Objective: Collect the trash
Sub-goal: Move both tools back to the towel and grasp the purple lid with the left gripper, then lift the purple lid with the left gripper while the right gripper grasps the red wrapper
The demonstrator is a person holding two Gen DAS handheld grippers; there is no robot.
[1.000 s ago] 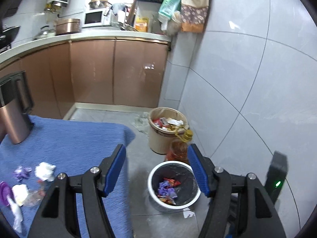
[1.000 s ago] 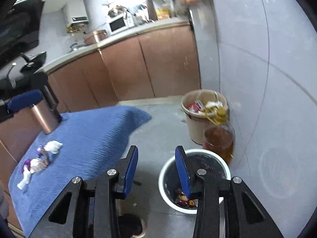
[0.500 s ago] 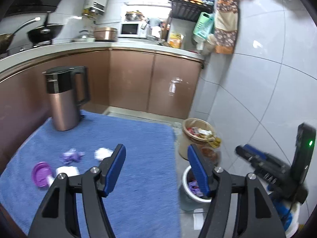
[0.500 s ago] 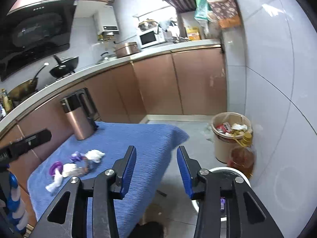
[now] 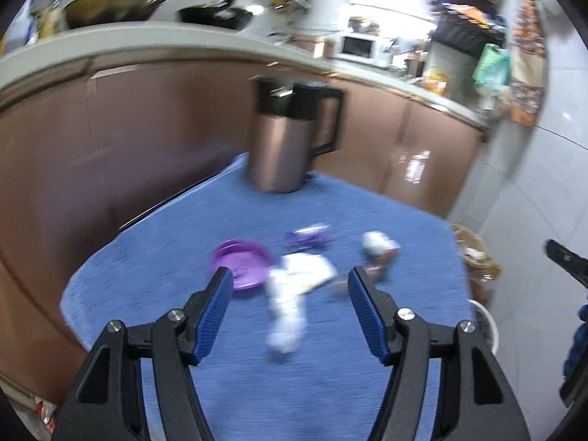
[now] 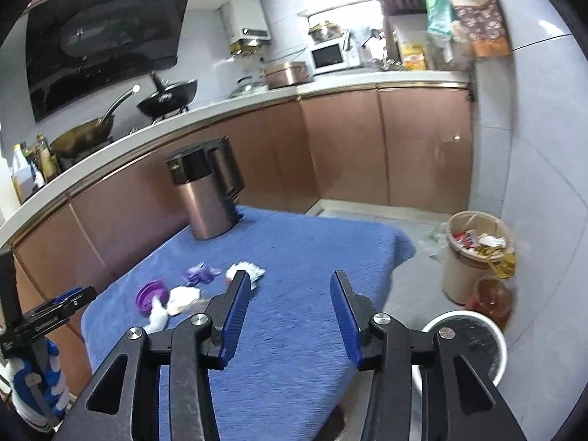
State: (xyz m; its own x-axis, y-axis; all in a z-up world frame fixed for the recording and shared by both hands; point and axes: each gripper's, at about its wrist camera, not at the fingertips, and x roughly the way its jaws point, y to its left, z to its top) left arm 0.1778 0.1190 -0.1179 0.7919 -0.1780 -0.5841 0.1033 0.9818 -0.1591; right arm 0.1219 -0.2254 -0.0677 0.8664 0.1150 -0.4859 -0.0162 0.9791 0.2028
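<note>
Right now both grippers are hanging over the blue cloth (image 5: 367, 220) with nothing between their fingers. The left gripper (image 5: 290, 286) is holding its jaws wide apart, and the trash is lying on the cloth just beyond its tips, on the near side of the kettle (image 5: 286, 139). A long white tissue (image 5: 290, 301) is stretching between the two blue pads (image 5: 215, 312) as the left camera sees it, though it is lying on the cloth and no pad is touching it. A purple lid (image 5: 240, 262) is sitting just left of the tissue, nearer the kettle than the gripper. A purple wrapper (image 5: 307, 237) is lying between the tissue and the kettle, and a small white wad (image 5: 378, 242) is resting to its right; motion blur is hiding finer detail there. The right gripper (image 6: 290, 297) is also keeping its jaws apart, over bare cloth well to the right of the kettle (image 6: 205, 191). From its camera the same trash is showing as a cluster in front of the kettle: lid (image 6: 149, 294), tissue (image 6: 171, 305), wrapper (image 6: 200, 273) and wad (image 6: 246, 272). A white bin (image 6: 466, 345) is standing on the floor beyond the cloth's right edge, far from the kettle, with a tan bin (image 6: 474, 253) full of rubbish behind it and a bottle (image 6: 492, 297) between them.
</note>
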